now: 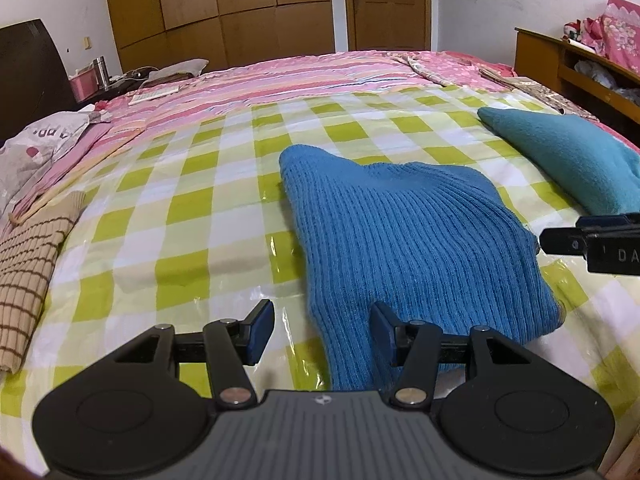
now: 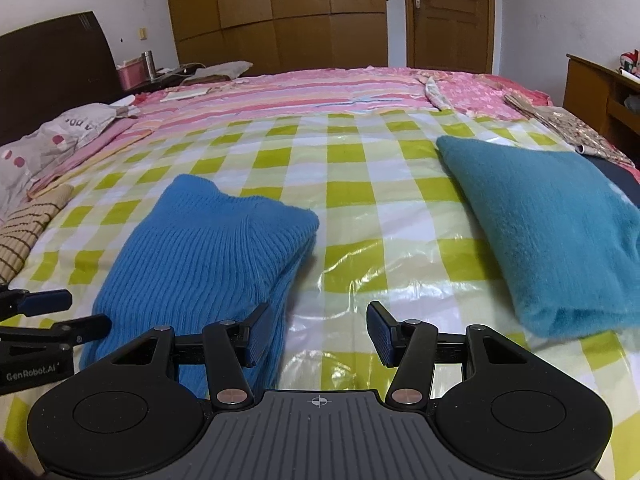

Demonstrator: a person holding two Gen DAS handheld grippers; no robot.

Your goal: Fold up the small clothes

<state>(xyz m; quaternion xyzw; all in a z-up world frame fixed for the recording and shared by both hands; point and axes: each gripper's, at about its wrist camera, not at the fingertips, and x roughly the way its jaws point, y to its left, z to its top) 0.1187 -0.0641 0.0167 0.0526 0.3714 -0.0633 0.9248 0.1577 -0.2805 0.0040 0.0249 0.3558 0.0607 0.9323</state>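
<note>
The blue ribbed-knit sweater [image 1: 408, 240], soft, limp and light on slick plastic sheeting [image 2: 360, 280], should be pinched at its six-o'clock hem corners; left claw [image 1: 323, 334] and right claw [image 2: 318, 334] both released.

A home bedroom: a wide bed [image 1: 208, 216] with a dark headboard [image 2: 52, 60], a wooden wardrobe [image 2: 276, 12] and a door [image 2: 452, 12]

The left gripper [image 1: 322, 332] points forward and downward, its two blue-padded fingers [image 1: 262, 330] standing apart with nothing pressed between them. The right gripper [image 2: 318, 334] takes the same downward tilt, its jaws likewise spread and empty. Each shows at the edge of the other's view, side by side and apparently close, fingers parted.
</note>
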